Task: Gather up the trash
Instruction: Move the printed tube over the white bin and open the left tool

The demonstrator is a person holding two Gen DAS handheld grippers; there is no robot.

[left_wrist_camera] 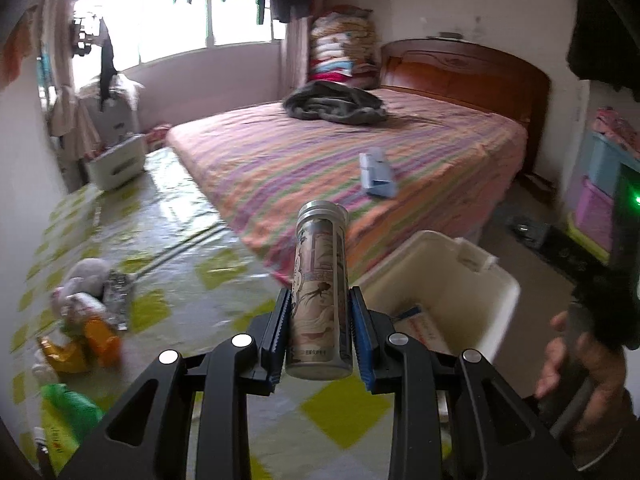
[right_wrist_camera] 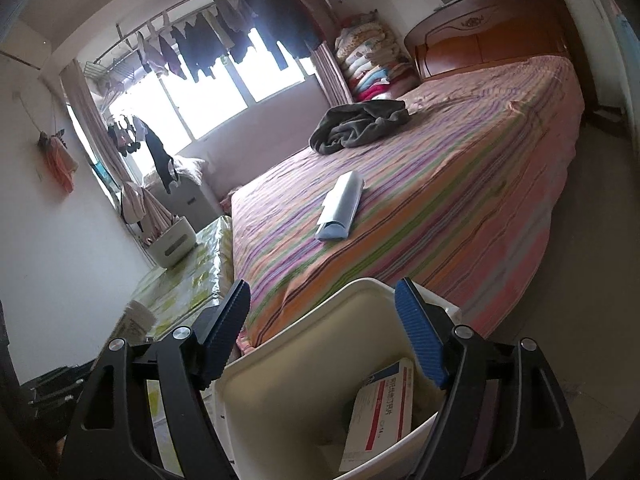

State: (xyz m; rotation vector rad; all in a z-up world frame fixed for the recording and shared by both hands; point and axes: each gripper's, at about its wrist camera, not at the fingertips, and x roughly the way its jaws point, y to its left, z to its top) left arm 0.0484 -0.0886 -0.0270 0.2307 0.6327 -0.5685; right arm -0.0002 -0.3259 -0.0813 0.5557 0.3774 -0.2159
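Beside the bed: mid-carry, bin not yet under the load
bin: white, right of the can, a carton already inside
risk: can is long and gripped low, may tip or slide out short of the rim
left gripper: clamped on can
right gripper: jaws wide apart, holding nothing, poised over the bin

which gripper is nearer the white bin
Right. The right gripper hangs open directly over the white bin, its fingers straddling the rim. The left gripper, shut on the can, is beside the bin, off to its left.
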